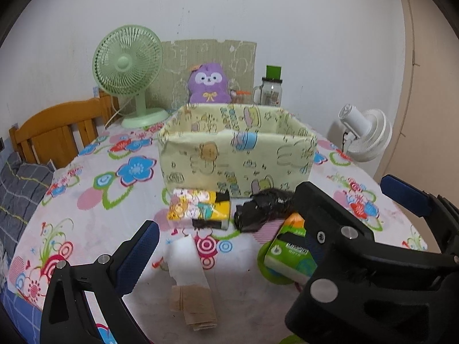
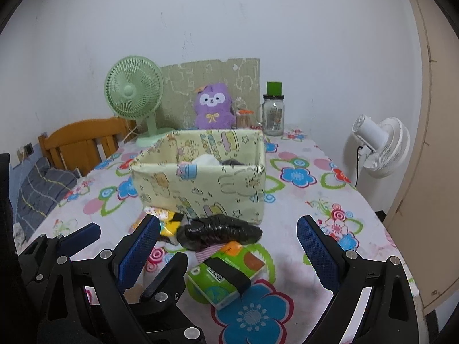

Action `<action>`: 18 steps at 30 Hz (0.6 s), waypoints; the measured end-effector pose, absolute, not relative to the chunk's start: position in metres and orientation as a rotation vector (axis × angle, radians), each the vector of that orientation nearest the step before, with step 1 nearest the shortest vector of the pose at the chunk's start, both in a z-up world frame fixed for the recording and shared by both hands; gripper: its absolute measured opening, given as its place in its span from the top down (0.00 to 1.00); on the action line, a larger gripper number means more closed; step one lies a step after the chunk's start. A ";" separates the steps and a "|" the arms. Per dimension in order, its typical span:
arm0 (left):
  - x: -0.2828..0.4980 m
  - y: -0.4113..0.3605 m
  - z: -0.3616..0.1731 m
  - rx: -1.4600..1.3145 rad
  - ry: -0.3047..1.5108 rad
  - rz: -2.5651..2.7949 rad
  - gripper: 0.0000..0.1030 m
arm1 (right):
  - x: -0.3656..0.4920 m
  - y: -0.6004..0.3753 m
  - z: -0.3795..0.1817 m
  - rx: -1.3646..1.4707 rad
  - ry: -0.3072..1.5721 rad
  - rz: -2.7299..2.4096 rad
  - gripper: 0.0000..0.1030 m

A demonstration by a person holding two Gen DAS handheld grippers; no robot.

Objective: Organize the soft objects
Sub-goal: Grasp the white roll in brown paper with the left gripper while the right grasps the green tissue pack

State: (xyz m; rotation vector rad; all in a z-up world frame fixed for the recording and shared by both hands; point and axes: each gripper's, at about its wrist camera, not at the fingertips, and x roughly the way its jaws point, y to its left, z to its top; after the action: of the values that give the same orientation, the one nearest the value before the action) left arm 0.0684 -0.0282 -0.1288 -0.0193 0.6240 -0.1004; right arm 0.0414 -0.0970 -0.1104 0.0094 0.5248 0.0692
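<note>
Both grippers are spread wide and holding nothing right now. The right gripper (image 2: 228, 253) hovers low over the near part of the desk (image 2: 324, 200), straddling the green tissue pack (image 2: 226, 275), so my guess is that's the next pick. The left gripper (image 1: 269, 218) sits just beside it on the left, its inner finger close to the other gripper, above a loose strip of white tissue (image 1: 186, 261) and some brown paper (image 1: 195, 306) near the near edge. Further out, the black plastic bundle (image 2: 219, 232) lies touching the top of the green pack, and a yellow cartoon tissue pack (image 1: 199, 207) sits left of it, both right against the front wall of the pale yellow fabric box (image 2: 200, 183). The box is open-topped and already has something white and something dark inside, so it looks like the drop-off spot. Plenty of bare cloth to the right of the box toward the right edge; the left side is tighter with both grippers crowded together. Green fan (image 2: 133, 97), purple plush (image 2: 213, 106) and jar (image 2: 273, 114) line the far edge, well clear.
</note>
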 end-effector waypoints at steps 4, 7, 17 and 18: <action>0.074 -0.027 -0.140 -0.018 0.651 -0.094 0.01 | 0.049 -0.098 -0.122 0.012 0.548 0.067 0.05; 0.079 -0.025 -0.149 -0.016 0.675 -0.085 0.02 | 0.056 -0.099 -0.132 0.020 0.577 0.066 0.05; 0.091 -0.021 -0.169 -0.006 0.723 -0.075 0.07 | 0.078 -0.097 -0.159 0.016 0.671 0.059 0.05; 0.092 -0.021 -0.170 -0.005 0.721 -0.075 0.07 | 0.081 -0.098 -0.161 0.025 0.681 0.062 0.05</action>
State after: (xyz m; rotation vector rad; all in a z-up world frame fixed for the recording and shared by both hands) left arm 0.0923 -0.0205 -0.1696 -0.0047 0.7210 -0.0751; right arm 0.0808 -0.0976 -0.1608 0.0248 0.6811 0.0616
